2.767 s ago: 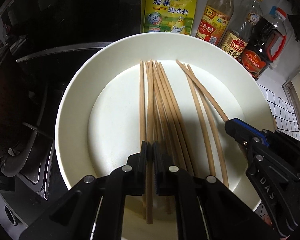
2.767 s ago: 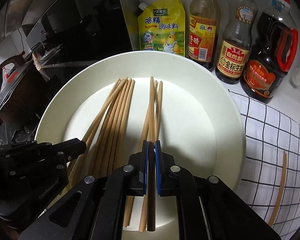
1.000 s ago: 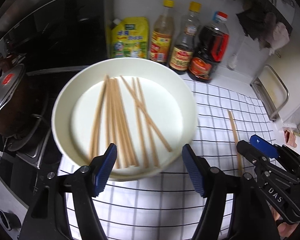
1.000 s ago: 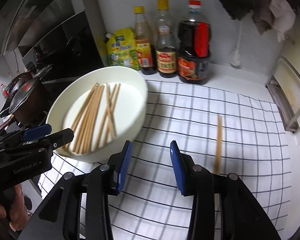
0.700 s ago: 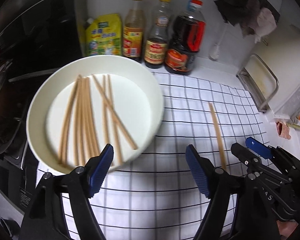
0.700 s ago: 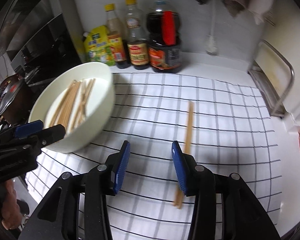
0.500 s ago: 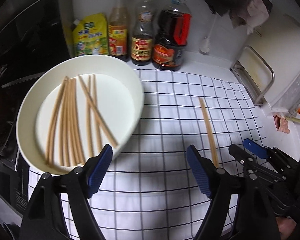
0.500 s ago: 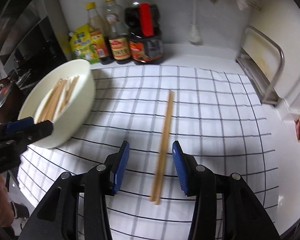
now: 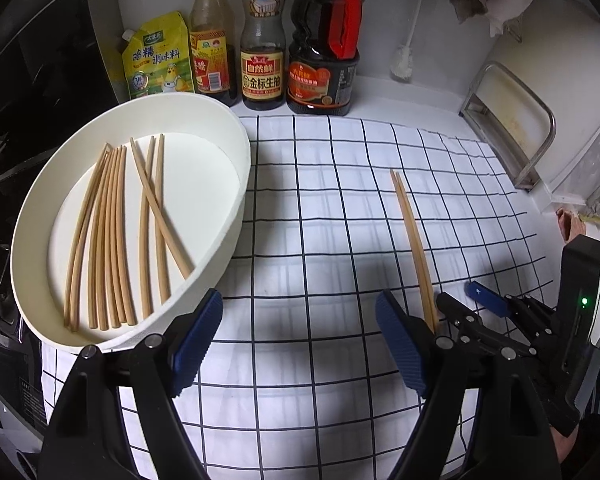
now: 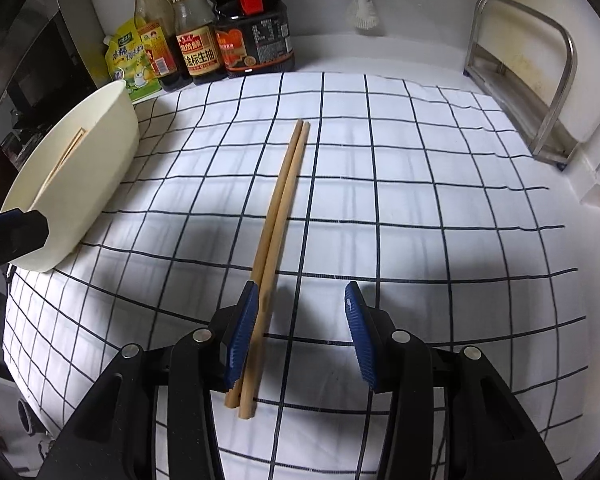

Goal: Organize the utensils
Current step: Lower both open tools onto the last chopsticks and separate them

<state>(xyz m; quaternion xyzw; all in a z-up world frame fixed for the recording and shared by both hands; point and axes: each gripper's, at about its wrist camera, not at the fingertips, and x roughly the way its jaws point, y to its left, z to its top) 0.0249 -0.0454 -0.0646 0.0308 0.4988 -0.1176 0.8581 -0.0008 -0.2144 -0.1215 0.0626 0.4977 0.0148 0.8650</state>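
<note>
A pair of wooden chopsticks [image 10: 284,208] lies side by side on the checked cloth [image 10: 420,208]. My right gripper [image 10: 300,328] is open just above the cloth. The near ends of the pair lie between its blue pads, close beside the left pad and not pressed. In the left wrist view the same pair [image 9: 410,232] runs down toward the right gripper [image 9: 460,296]. My left gripper [image 9: 300,332] stands wide open over bare cloth with nothing between its fingers. A white bowl [image 9: 236,184] on the left holds several more chopsticks [image 9: 112,232].
Three sauce bottles [image 9: 262,60] and a yellow seasoning pouch [image 9: 158,60] line the back wall. A metal rack [image 10: 532,80] stands at the right. A brush [image 10: 364,12] leans against the wall. The dark stove lies left of the bowl [image 10: 80,168].
Both grippers, earlier shut on chopsticks in the bowl, have opened and swung right and down over the cloth. The right one now straddles the pair's near ends. The left jaws have widened.
</note>
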